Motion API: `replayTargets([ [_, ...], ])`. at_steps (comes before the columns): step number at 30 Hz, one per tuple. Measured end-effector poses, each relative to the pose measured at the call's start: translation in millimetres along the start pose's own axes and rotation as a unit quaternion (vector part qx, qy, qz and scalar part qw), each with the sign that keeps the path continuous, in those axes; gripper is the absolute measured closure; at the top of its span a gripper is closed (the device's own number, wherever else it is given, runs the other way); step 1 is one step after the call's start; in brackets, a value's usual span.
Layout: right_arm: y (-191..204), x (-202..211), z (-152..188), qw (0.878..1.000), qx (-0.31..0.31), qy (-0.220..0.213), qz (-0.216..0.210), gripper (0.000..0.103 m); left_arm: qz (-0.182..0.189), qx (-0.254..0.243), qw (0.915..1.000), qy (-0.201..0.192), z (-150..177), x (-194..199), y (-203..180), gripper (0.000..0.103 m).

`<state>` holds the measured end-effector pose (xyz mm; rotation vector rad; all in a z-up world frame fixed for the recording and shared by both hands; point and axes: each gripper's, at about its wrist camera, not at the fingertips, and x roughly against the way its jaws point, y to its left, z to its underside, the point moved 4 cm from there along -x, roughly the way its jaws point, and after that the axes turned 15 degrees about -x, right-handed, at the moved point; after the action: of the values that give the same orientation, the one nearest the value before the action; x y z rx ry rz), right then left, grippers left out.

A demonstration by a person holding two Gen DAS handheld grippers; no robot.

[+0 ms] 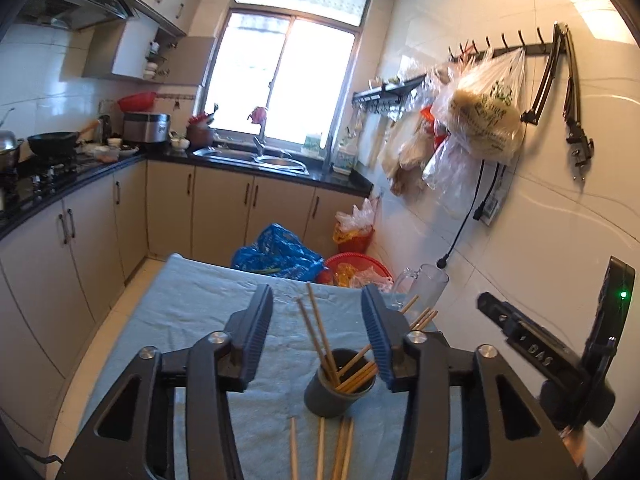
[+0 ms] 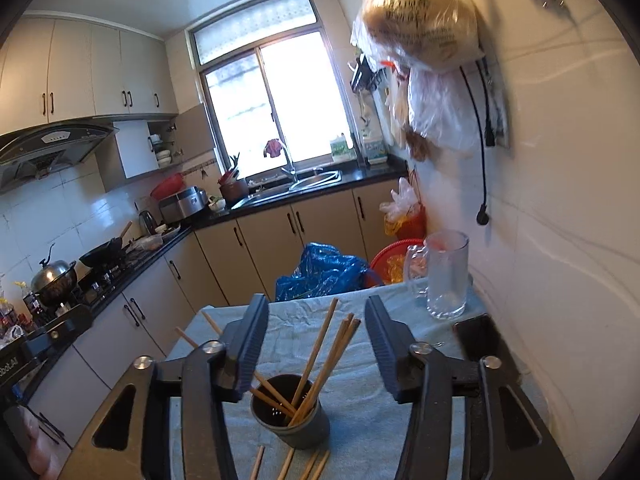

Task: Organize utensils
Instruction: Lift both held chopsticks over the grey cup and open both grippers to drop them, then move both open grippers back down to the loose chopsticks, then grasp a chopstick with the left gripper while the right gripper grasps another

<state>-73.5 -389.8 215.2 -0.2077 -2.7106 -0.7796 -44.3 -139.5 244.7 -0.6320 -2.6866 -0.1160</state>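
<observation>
A dark grey cup [image 1: 340, 394] [image 2: 296, 420] stands on the blue cloth and holds several wooden chopsticks [image 1: 320, 332] [image 2: 320, 352] that lean out in different directions. More loose chopsticks [image 1: 336, 448] [image 2: 288, 464] lie on the cloth in front of the cup. Two others [image 2: 208, 320] lie farther back on the left. My left gripper [image 1: 317, 296] is open above the cup, and its pads touch nothing. My right gripper [image 2: 317, 304] is also open over the cup, with upright chopsticks between its jaws but not pressed.
A clear glass mug [image 1: 424, 288] [image 2: 444, 276] stands at the table's far right corner, with a dark flat object [image 2: 476, 336] in front of it. The tiled wall runs close on the right. A blue bag [image 1: 280, 252] and a red basket [image 1: 356, 268] sit beyond the table's far edge.
</observation>
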Motion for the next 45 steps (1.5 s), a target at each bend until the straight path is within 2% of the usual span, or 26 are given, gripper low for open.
replayTargets([
  [2, -2, 14, 4, 1.0, 0.006, 0.007, 0.003, 0.034, -0.012, -0.001, 0.9999, -0.003, 10, 18, 4, 0.044],
  [6, -15, 30, 26, 0.999, 0.011, 0.045, 0.013, 0.031, -0.023, -0.005, 0.9995, 0.021, 42, 30, 11, 0.043],
  [9, -31, 34, 54, 0.996, 0.008, 0.09, 0.025, 0.03, -0.017, -0.003, 0.9971, 0.074, 77, 18, 14, 0.043],
  [13, -52, 26, 101, 0.988, 0.017, 0.149, 0.042, 0.03, -0.006, -0.014, 0.9881, 0.153, 129, -7, 13, 0.043],
  [15, -61, 17, 130, 0.981, 0.019, 0.19, 0.044, 0.03, 0.005, -0.03, 0.9809, 0.192, 153, -25, 8, 0.048],
  [16, -65, 13, 143, 0.977, 0.017, 0.209, 0.043, 0.032, 0.01, -0.035, 0.9774, 0.208, 163, -33, 6, 0.061],
  [17, -68, 8, 154, 0.973, 0.014, 0.226, 0.04, 0.038, 0.015, -0.036, 0.9734, 0.226, 173, -40, 4, 0.073],
  [18, -71, 5, 162, 0.971, 0.009, 0.236, 0.038, 0.043, 0.03, -0.031, 0.9679, 0.248, 184, -50, 2, 0.076],
  [19, -74, 1, 170, 0.968, 0.004, 0.249, 0.036, 0.049, 0.04, -0.025, 0.9653, 0.257, 191, -56, 0, 0.076],
  [21, -78, -8, 183, 0.963, -0.005, 0.267, 0.031, 0.055, 0.048, -0.018, 0.9603, 0.274, 204, -70, -2, 0.076],
  [22, -77, -11, 191, 0.962, -0.005, 0.272, 0.03, 0.061, 0.049, -0.02, 0.9587, 0.279, 207, -73, -6, 0.076],
  [23, -78, -17, 196, 0.96, -0.004, 0.28, 0.031, 0.063, 0.053, -0.024, 0.9569, 0.285, 209, -80, -9, 0.076],
  [29, -75, -41, 213, 0.953, -0.011, 0.301, 0.031, 0.063, 0.067, -0.04, 0.9482, 0.308, 219, -123, -27, 0.076],
  [32, -72, -52, 217, 0.95, -0.011, 0.31, 0.034, 0.063, 0.058, -0.058, 0.9436, 0.321, 221, -143, -32, 0.076],
  [33, -71, -56, 219, 0.949, -0.01, 0.312, 0.035, 0.063, 0.051, -0.067, 0.9468, 0.311, 219, -147, -33, 0.076],
  [34, -70, -59, 220, 0.948, -0.009, 0.315, 0.037, 0.063, 0.048, -0.073, 0.9458, 0.313, 218, -148, -33, 0.076],
  [37, -67, -68, 222, 0.946, -0.006, 0.321, 0.039, 0.063, 0.038, -0.083, 0.9434, 0.319, 219, -148, -32, 0.095],
  [38, -65, -72, 223, 0.946, -0.004, 0.322, 0.04, 0.063, 0.032, -0.082, 0.9432, 0.32, 220, -146, -29, 0.096],
  [41, -60, -83, 225, 0.945, 0.003, 0.325, 0.042, 0.063, 0.032, -0.038, 0.9467, 0.318, 224, -135, -15, 0.096],
  [45, -52, -95, 227, 0.945, 0.017, 0.322, 0.053, 0.063, 0.06, 0.039, 0.9512, 0.3, 233, -120, 5, 0.096],
])
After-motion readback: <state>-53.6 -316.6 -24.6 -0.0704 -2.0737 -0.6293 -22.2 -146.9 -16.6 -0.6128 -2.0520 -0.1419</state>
